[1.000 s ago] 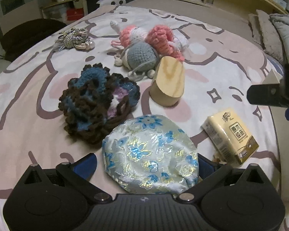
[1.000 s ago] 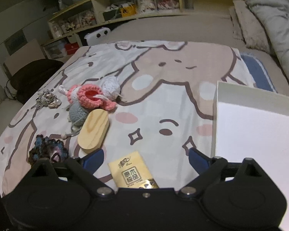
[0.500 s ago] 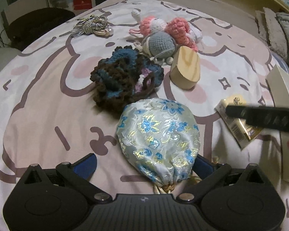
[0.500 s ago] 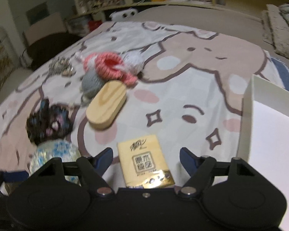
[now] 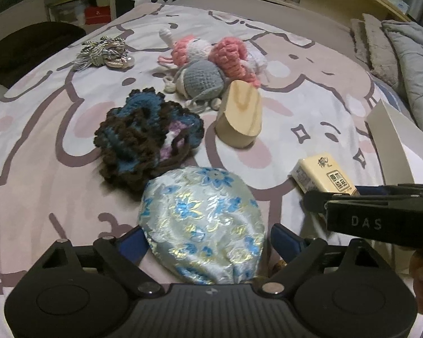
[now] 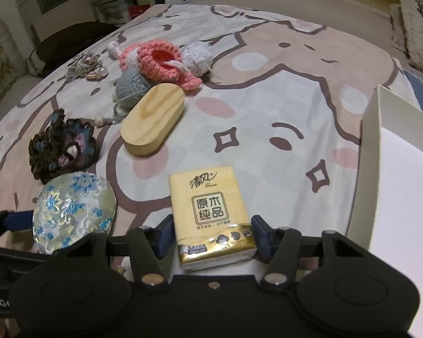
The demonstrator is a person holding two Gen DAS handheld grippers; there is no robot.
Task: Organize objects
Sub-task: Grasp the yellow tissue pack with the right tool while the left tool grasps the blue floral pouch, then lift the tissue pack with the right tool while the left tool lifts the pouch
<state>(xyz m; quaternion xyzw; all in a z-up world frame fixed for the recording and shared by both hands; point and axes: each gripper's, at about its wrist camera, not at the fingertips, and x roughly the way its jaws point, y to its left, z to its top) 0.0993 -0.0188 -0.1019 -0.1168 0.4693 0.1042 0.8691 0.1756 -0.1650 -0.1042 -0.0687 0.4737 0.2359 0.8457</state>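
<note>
Both tools are closing in at once on the bed [image 5: 42, 146], each on its own item. The left tool [image 5: 204, 242] is straddling the near end of the brocade drawstring pouch [image 5: 203, 219]; its jaws have just been narrowing, with the pouch between them, and the blue pads are sitting right at the fabric's sides, though firm pressure is hard to confirm, so I read it as not yet clenched. The right tool [image 6: 211, 232] is doing the same around the yellow tissue packet [image 6: 211, 211]: its jaws have just been narrowing, and the pads are flanking the packet's lower end, touching or nearly so.

The step in hand looks like a double pick-up, judging by the white box [image 6: 403, 186] lying open just to the right. Next, each tool probably needs to finish squeezing, gently on the soft pouch, then lift clear and carry toward the box.

The pouch's drawstring end is hidden under the left tool's body, and the packet's near edge is cut off by the right one. The wooden oval case [image 5: 239, 118], the dark crocheted piece [image 5: 146, 138] and the pink-and-grey knitted toys [image 5: 211, 62] are waiting further up the bed.
</note>
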